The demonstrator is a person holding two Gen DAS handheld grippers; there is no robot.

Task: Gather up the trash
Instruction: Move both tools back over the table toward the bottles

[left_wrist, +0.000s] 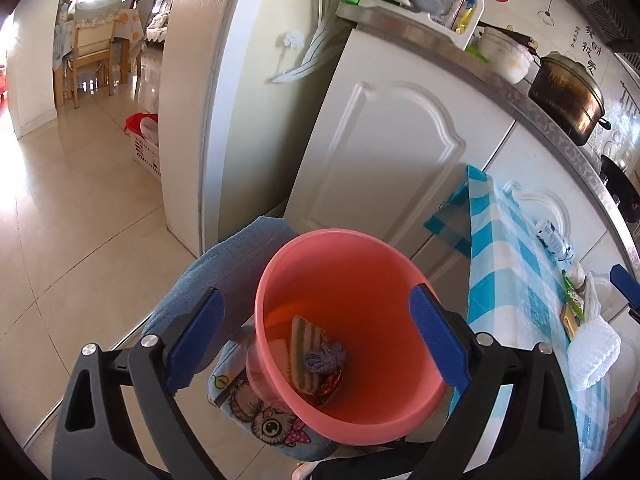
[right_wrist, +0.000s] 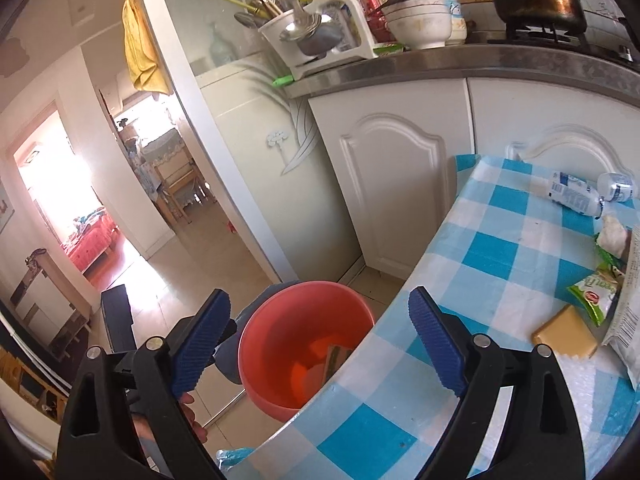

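Both grippers' jaws spread and empty, left gripper (left_wrist: 316,336) hangs over the pink bin (left_wrist: 348,280) beside the tabletop (right_wrist: 500,264), where wrappers (right_wrist: 592,300) remain; the right gripper (right_wrist: 320,340) should pinch one squarely

1. Daylight floods in from the far room (left_wrist: 96,8), blown out to white in both views
2. The floor tiles (left_wrist: 80,200) carry soft glare; the doorway (right_wrist: 52,176) flares pinkish-white
3. Fisheye distortion bends the cabinet doors (left_wrist: 392,152) and the counter edge (right_wrist: 460,68); black vignette fills the corners
4. The pink bucket (left_wrist: 348,280) glows translucent, evenly lit; focus is sharp, with slight softness toward the rims
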